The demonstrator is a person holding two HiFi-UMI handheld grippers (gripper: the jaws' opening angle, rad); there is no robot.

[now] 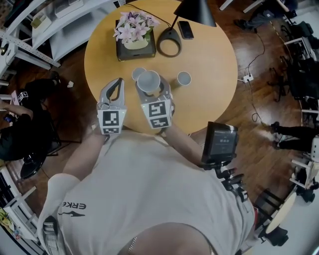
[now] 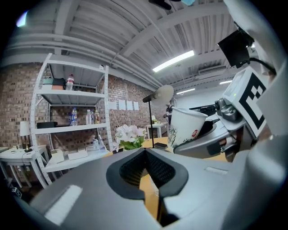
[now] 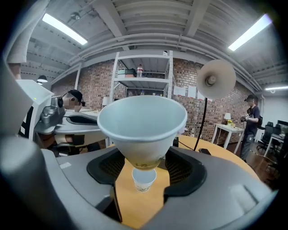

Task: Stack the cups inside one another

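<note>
Your right gripper (image 1: 152,89) clamps white cup (image 1: 148,79) at narrow lower part, upright, above round table (image 1: 209,55). Your left gripper (image 1: 116,85) closed, empty, just beside. Second cup (image 1: 184,78) stands on table at right. Third cup (image 1: 136,73) partly hidden behind held cup.

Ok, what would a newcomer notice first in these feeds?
The white cup clamped in the right gripper, held above the round wooden table, with another cup standing on the table ahead of it. Beside it, the left gripper is shut and empty. At the table's far side sit pink flowers and a black lamp.
</note>
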